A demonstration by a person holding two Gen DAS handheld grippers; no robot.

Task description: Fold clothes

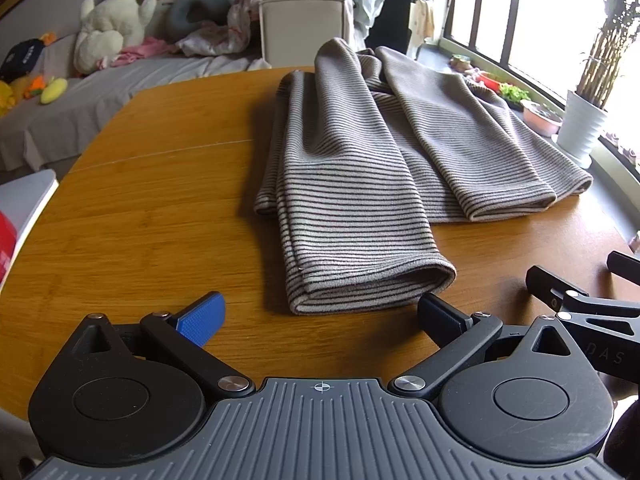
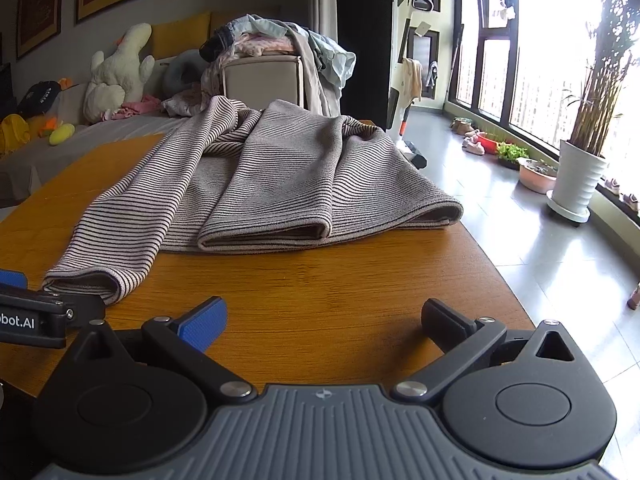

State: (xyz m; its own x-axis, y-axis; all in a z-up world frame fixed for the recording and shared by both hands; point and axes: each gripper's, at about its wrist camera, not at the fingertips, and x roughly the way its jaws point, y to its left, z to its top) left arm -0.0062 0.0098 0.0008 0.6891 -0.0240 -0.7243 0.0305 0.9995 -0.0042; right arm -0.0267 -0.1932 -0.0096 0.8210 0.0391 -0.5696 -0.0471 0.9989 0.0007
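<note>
We judge the soft, limp grey striped knit garment (image 1: 360, 184) best pinched at its cuff, twelve o'clock of our spread left tool (image 1: 320, 316); right tool (image 2: 324, 320) spread too.

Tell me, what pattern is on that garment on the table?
Thin dark stripes on greyish-beige knit garment; clearest in left wrist view.

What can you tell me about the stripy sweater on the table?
The stripy sweater looks like soft knit, greyish-beige with thin dark stripes. It lies partly folded on the wooden table, with layers lapped over each other and rounded folds at the near edges. One long sleeve stretches toward the cameras, its cuff hollow and open. Its far end is bunched up. Nothing grips it: both grippers' jaws are open and empty, though the left gripper sits just short of the cuff.
</note>
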